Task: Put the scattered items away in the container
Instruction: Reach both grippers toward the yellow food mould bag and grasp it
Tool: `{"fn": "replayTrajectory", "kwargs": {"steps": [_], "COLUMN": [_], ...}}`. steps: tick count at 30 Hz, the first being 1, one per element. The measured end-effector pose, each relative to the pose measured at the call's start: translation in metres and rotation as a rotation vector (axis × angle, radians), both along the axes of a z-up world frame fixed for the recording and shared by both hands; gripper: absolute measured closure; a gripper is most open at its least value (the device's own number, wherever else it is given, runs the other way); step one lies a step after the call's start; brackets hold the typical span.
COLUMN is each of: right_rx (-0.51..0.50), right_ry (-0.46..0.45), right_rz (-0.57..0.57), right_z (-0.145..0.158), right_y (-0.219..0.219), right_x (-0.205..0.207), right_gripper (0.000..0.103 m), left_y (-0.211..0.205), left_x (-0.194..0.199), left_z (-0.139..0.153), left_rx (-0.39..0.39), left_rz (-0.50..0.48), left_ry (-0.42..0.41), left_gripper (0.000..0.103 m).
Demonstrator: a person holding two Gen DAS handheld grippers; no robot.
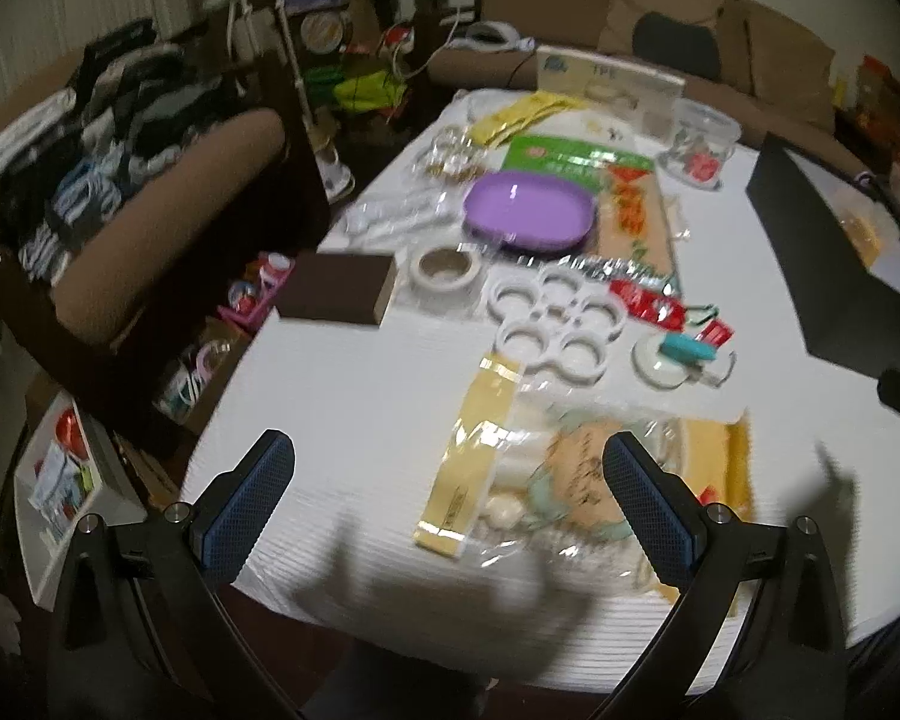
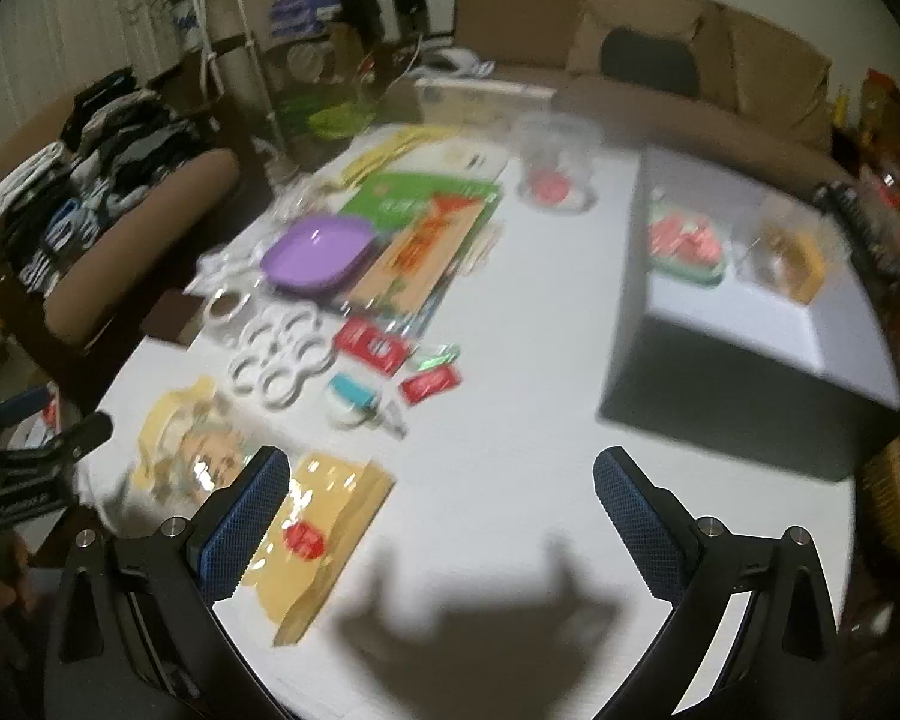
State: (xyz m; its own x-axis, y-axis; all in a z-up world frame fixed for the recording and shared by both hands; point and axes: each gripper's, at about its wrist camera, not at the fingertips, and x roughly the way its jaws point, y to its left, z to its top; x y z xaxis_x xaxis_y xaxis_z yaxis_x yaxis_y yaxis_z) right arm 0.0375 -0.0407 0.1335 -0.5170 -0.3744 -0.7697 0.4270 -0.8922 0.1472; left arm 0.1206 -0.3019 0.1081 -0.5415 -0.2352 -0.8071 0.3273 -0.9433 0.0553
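Scattered items cover a white table [image 1: 342,396]. A dark open box [image 2: 750,324] with a white inside stands at the right and holds a red-and-green packet [image 2: 687,246] and a clear-wrapped yellow item [image 2: 786,258]; its edge shows in the left wrist view [image 1: 834,276]. My left gripper [image 1: 450,480] is open and empty above a clear and yellow snack bag [image 1: 570,492]. My right gripper [image 2: 441,495] is open and empty over bare table, beside a yellow packet [image 2: 318,534]. A white ring holder [image 1: 555,327], red sachets [image 1: 648,300] and a teal item [image 1: 687,351] lie mid-table.
A purple plate [image 1: 528,210], tape roll [image 1: 444,270], brown block [image 1: 336,294], green package [image 1: 576,159] and clear tub [image 1: 699,141] sit farther back. Brown sofas surround the table; a clothes-piled armchair [image 1: 120,180] stands left. The left gripper shows at the right wrist view's left edge [image 2: 36,462].
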Motion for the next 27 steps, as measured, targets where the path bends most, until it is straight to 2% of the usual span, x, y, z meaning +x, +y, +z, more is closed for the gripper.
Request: {"fn": "replayTrajectory", "kwargs": {"steps": [5,10,13,15,16,17,19,22,24,27], "right_rx": [-0.045,-0.106,-0.118,-0.118,-0.117,-0.121,-0.131,-0.126,-0.125,-0.111], "right_ry": [-0.115,-0.216,-0.253,-0.267,-0.275,-0.285,-0.302,-0.312,-0.317,-0.312], "right_rz": [0.02,-0.002,0.001,0.006,0.01,0.016,0.032,0.064,0.084,0.101], "right_z": [-0.034,-0.063,-0.074,-0.081,-0.085,-0.09,-0.096,-0.102,-0.106,-0.108], "right_y": [-0.007,-0.009,-0.012,-0.015,-0.016,-0.017,-0.021,-0.028,-0.032,-0.037], "right_x": [0.009,0.013,0.013,0.014,0.014,0.014,0.015,0.019,0.021,0.024], "right_gripper": [0.0,0.001,0.006,0.009,0.014,0.016,0.021,0.027,0.028,0.028], "left_y": [0.003,0.009,0.013,0.014,0.014,0.014,0.013,0.013,0.013,0.015], "left_x": [-0.009,-0.022,-0.024,-0.026,-0.027,-0.028,-0.028,-0.026,-0.025,-0.025], "left_z": [-0.027,-0.046,-0.051,-0.054,-0.058,-0.06,-0.064,-0.066,-0.066,-0.067], "left_rx": [0.007,0.051,0.087,0.076,0.074,0.08,0.126,0.143,0.156,0.168], "left_rz": [-0.029,-0.083,-0.115,-0.119,-0.12,-0.123,-0.136,-0.138,-0.143,-0.162], "left_ry": [-0.052,-0.085,-0.082,-0.09,-0.098,-0.103,-0.109,-0.111,-0.107,-0.113], "left_gripper": [0.0,0.0,0.0,0.0,0.001,0.002,0.015,0.015,0.016,0.025]}}
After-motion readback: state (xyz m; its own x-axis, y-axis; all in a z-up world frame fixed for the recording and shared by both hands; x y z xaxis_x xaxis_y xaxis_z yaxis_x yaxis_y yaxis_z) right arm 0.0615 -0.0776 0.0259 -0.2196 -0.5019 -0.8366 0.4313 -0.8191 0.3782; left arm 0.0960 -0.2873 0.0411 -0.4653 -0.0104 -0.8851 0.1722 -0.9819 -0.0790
